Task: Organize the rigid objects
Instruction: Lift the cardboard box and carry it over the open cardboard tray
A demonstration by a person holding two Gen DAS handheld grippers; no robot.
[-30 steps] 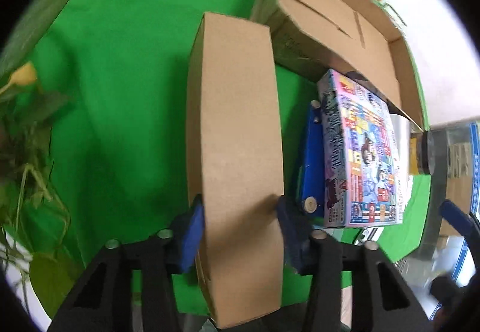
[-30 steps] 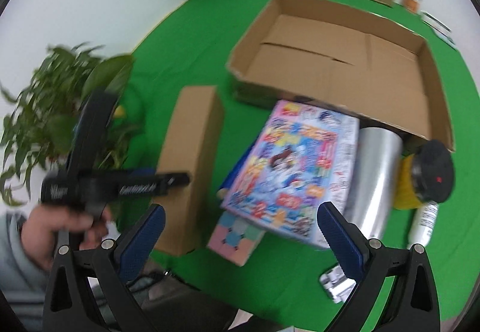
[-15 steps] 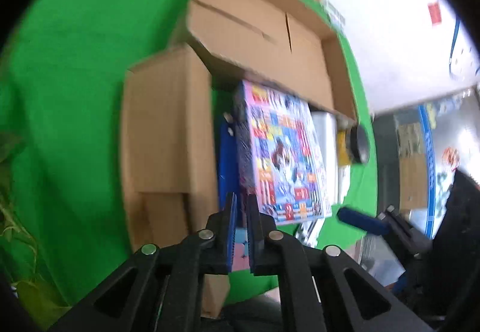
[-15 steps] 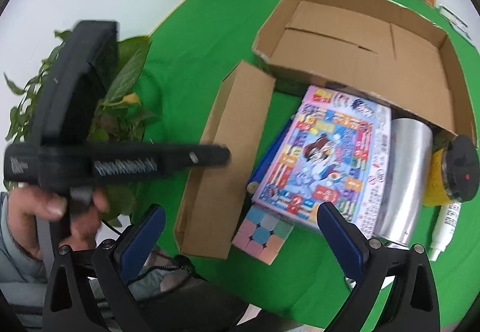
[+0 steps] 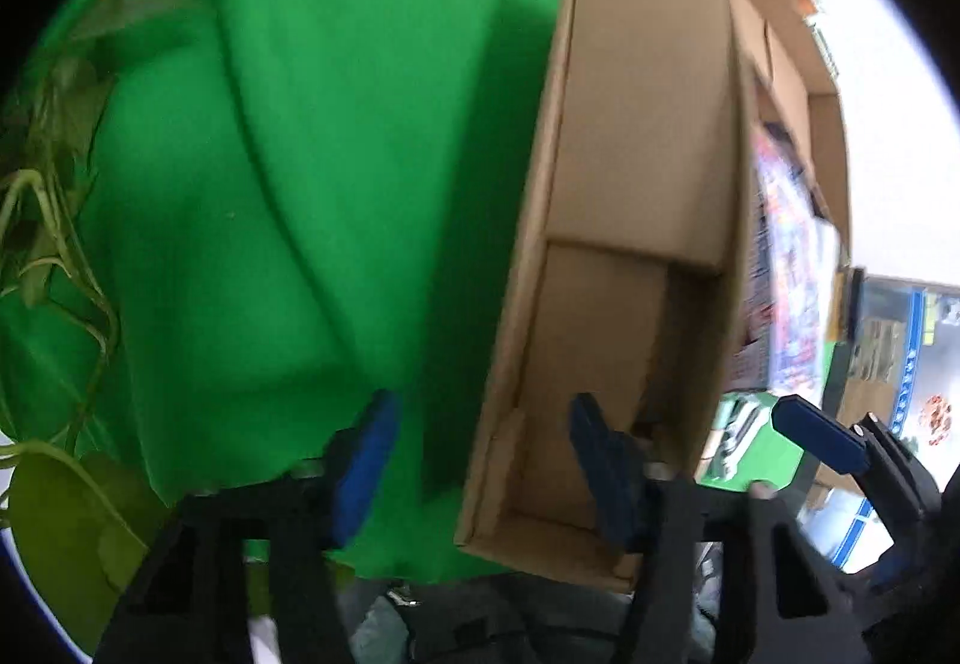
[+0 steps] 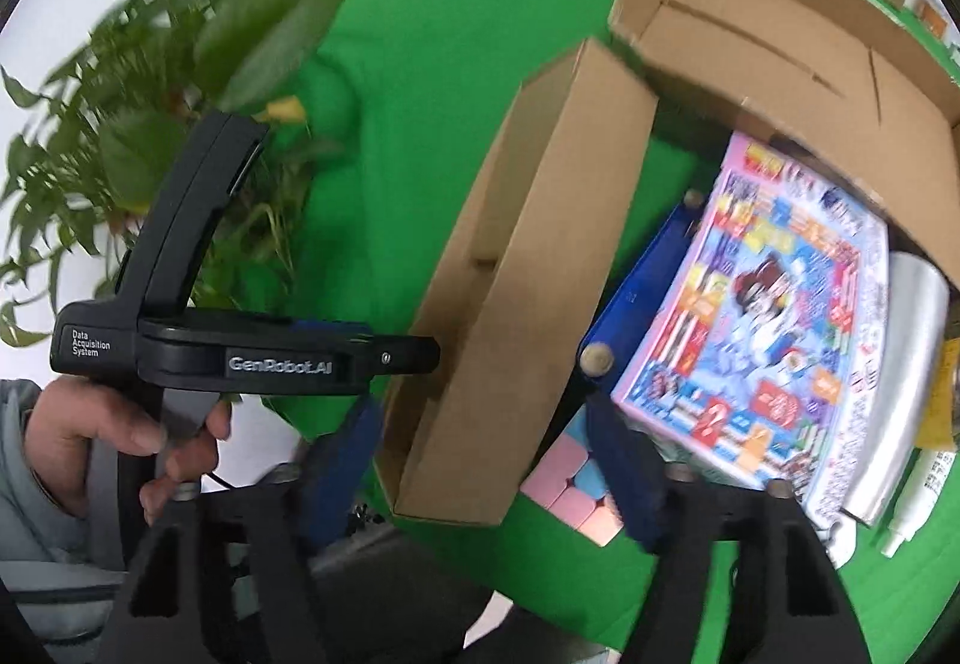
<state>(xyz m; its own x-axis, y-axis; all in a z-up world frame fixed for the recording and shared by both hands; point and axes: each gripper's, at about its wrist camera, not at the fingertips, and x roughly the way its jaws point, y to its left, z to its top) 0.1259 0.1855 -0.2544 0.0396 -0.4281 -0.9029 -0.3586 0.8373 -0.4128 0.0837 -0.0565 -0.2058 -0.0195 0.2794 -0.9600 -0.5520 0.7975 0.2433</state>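
box: we judge the narrow cardboard box (image 6: 528, 268) light, stiff, thin-walled; grip near end.
left hand-held gripper (image 5: 480, 475): opening, straddles box wall, no pinch.
right hand-held gripper (image 6: 486, 460): closing around box end, pads not touching.

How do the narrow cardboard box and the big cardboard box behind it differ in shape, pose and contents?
The narrow cardboard box is long and slim, tipped on its side on the green cloth; the big cardboard box is wide and shallow, sitting flat with its opening upward. The narrow box holds only a cardboard flap in the left wrist view; the big box looks empty. Both are plain brown corrugated cardboard, open.
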